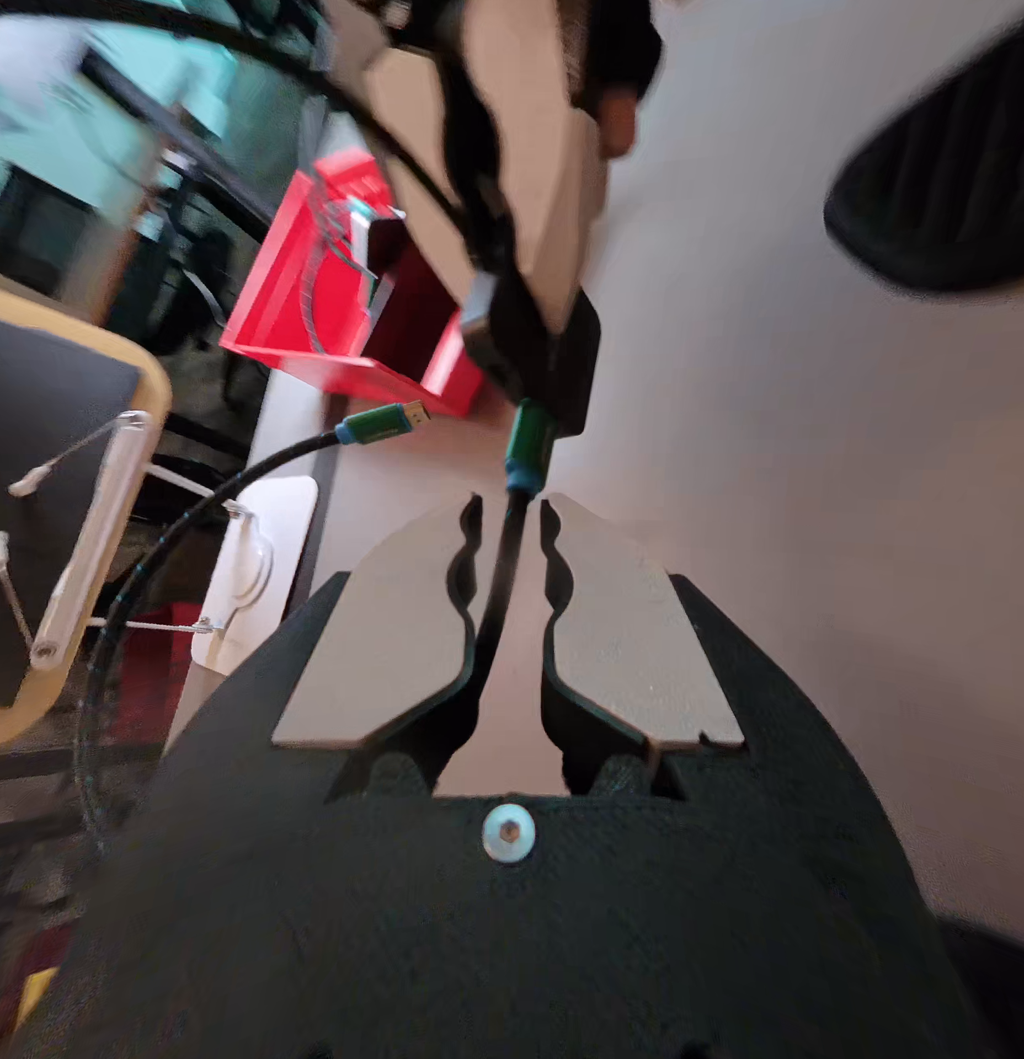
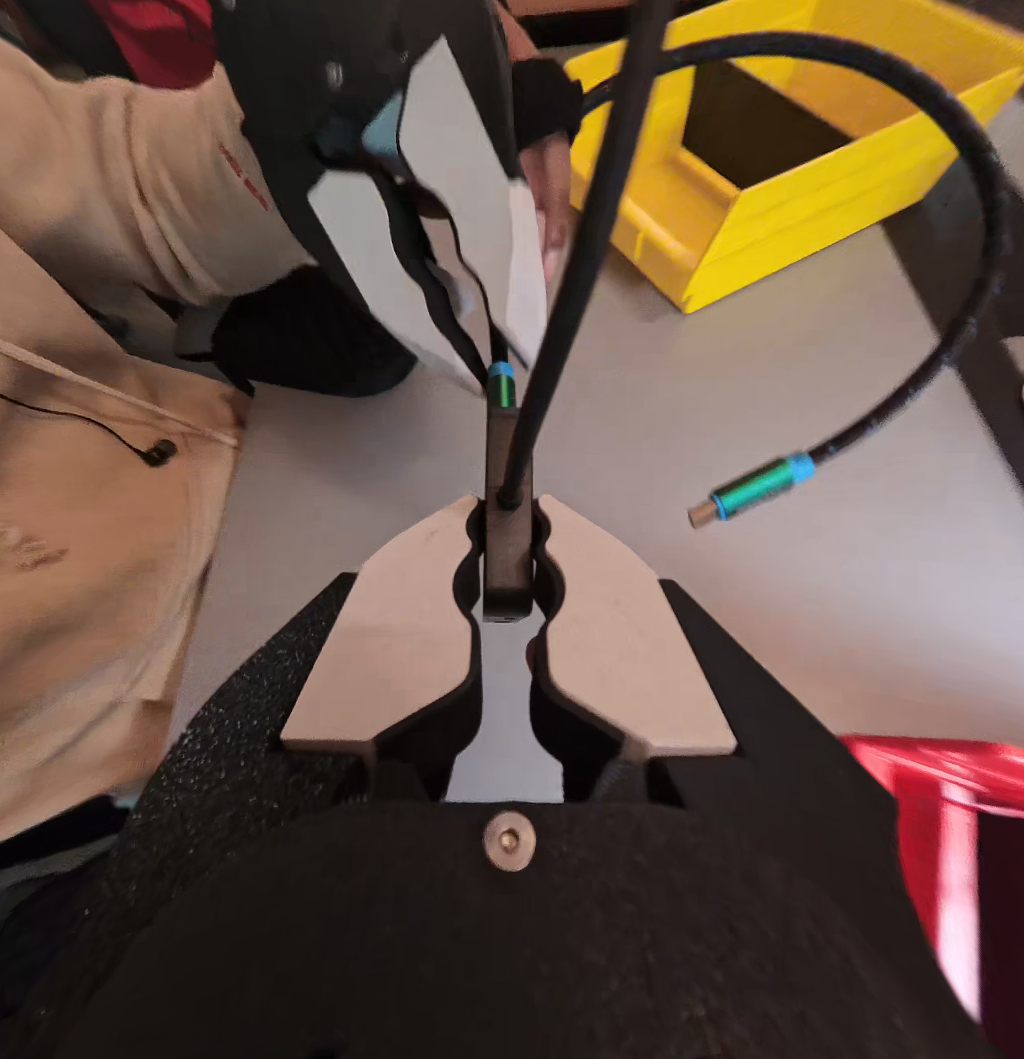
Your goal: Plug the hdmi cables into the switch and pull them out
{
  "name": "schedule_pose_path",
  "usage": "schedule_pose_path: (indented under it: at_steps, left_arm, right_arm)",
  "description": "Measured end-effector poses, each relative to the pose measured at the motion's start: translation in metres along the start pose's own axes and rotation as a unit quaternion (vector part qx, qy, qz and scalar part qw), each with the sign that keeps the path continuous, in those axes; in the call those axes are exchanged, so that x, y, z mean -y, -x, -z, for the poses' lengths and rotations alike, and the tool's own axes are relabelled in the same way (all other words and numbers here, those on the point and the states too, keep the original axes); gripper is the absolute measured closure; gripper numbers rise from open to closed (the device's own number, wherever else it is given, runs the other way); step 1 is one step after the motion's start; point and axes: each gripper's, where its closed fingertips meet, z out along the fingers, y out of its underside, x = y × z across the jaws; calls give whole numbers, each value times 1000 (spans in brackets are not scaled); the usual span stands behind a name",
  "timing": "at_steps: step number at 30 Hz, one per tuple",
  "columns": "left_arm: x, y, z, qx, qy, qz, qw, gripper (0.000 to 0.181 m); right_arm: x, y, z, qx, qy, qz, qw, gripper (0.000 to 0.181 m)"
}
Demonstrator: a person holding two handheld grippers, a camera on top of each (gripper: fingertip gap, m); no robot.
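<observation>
The black HDMI switch (image 2: 507, 550) is clamped upright between my right gripper's (image 2: 507, 504) fingers, its own black lead (image 2: 561, 275) rising from it. A green plug with a blue collar (image 2: 501, 387) sits in the switch's far end. In the left wrist view this plug (image 1: 530, 447) is in the switch (image 1: 532, 349), and its braided cable (image 1: 507, 573) runs between my left gripper's (image 1: 511, 501) fingers with a small gap each side. A second green plug (image 1: 383, 424) hangs free to the left; it also shows in the right wrist view (image 2: 750, 493).
A red bin (image 1: 303, 338) stands beyond the switch at the table's (image 1: 785, 516) edge, and a yellow bin (image 2: 785, 189) at the far right. A person in a beige hoodie (image 2: 97, 458) is at the left. A chair (image 1: 57, 516) stands off the table.
</observation>
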Motion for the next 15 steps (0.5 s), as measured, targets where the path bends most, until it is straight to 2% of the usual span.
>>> schedule_pose_path:
  at_steps: [1,2,4,7,10,12,15]
  left_arm:
    - [7,6,12,19,-44,35,998,157]
    - [13,9,25,25,-90,80,992,155]
    - [19,6,45,-7,-163,186,969,146]
    - [10,7,62,-26,-227,306,924,144]
    - [-12,12,67,10,-256,364,896,145]
    - [-30,12,63,39,-255,366,894,148]
    - [-50,0,44,19,-230,382,895,146]
  right_arm:
    - [5,0,9,-15,10,19,1000,168]
    - [11,1,20,-24,18,32,999,167]
    - [21,-1,43,-58,42,56,996,167]
    - [32,-11,76,-113,94,74,986,167]
    - [39,-31,111,-177,138,69,972,168]
    - [41,-48,136,-227,157,58,959,168]
    - [40,-76,175,-305,174,39,935,168]
